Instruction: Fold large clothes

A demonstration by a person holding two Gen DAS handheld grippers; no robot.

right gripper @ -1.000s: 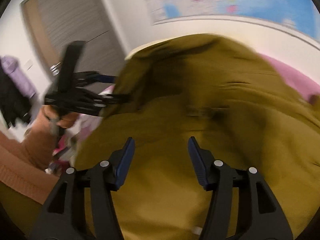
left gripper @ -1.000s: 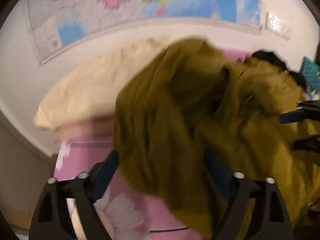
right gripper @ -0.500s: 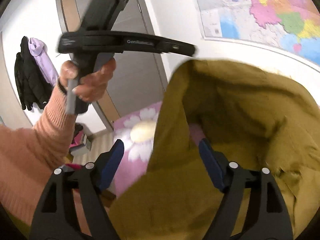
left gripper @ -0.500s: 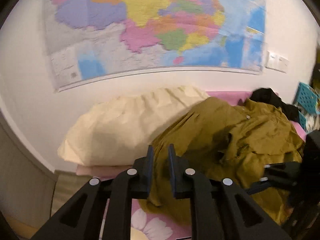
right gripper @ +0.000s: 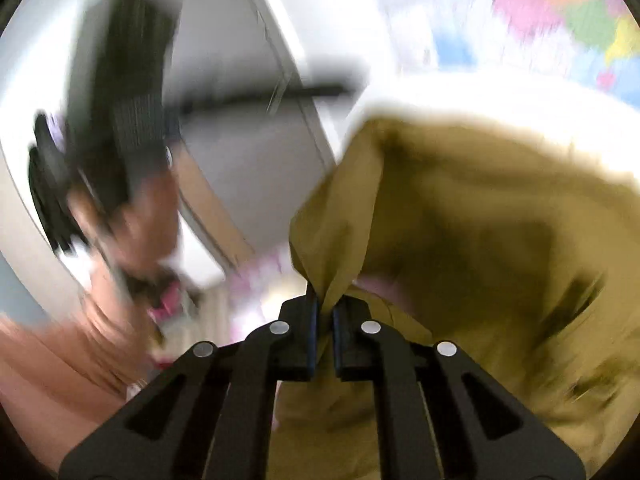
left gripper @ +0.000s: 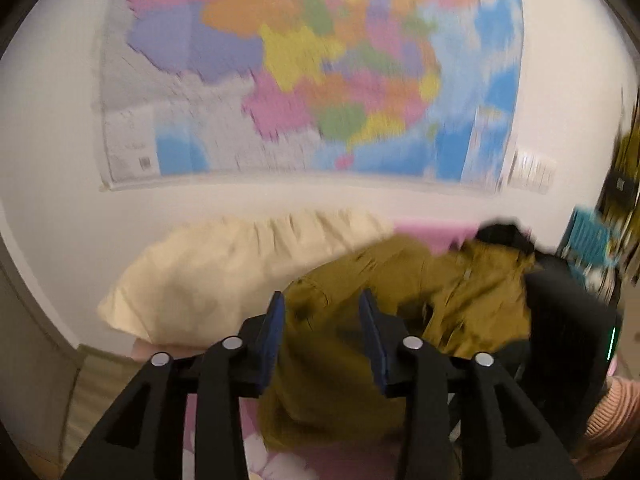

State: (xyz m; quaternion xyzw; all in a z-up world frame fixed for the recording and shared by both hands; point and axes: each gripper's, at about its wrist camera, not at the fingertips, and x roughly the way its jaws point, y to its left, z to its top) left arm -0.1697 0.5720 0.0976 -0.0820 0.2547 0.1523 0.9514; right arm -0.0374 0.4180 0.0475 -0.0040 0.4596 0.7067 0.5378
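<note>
The right gripper [right gripper: 325, 322] had just snapped its jaws together on a gathered edge of the large olive-green cotton garment [left gripper: 404, 304], where half a second earlier those jaws stood wide around loose cloth without pinching it. The fabric rose in a peak straight from the clamped jaws, so this side of the garment was now held. The left gripper [left gripper: 322, 332], by contrast, had its jaws opening again after a brief closure, and nothing lay between them; the cloth showed only beyond and below the blue pads. The garment itself lay crumpled on the pink flower-print bed sheet [left gripper: 424, 230], just beside the pale cream pillow [left gripper: 224, 268], below the coloured wall map [left gripper: 304, 80]. The person's hand [right gripper: 132, 216], in a salmon ribbed sleeve, carried the left gripper high to that side of the cloth, blurred by motion. Judging by this, the fold had barely begun: one corner was secured, and the left jaws appeared to need a second hold before the garment could be lifted and spread.
</note>
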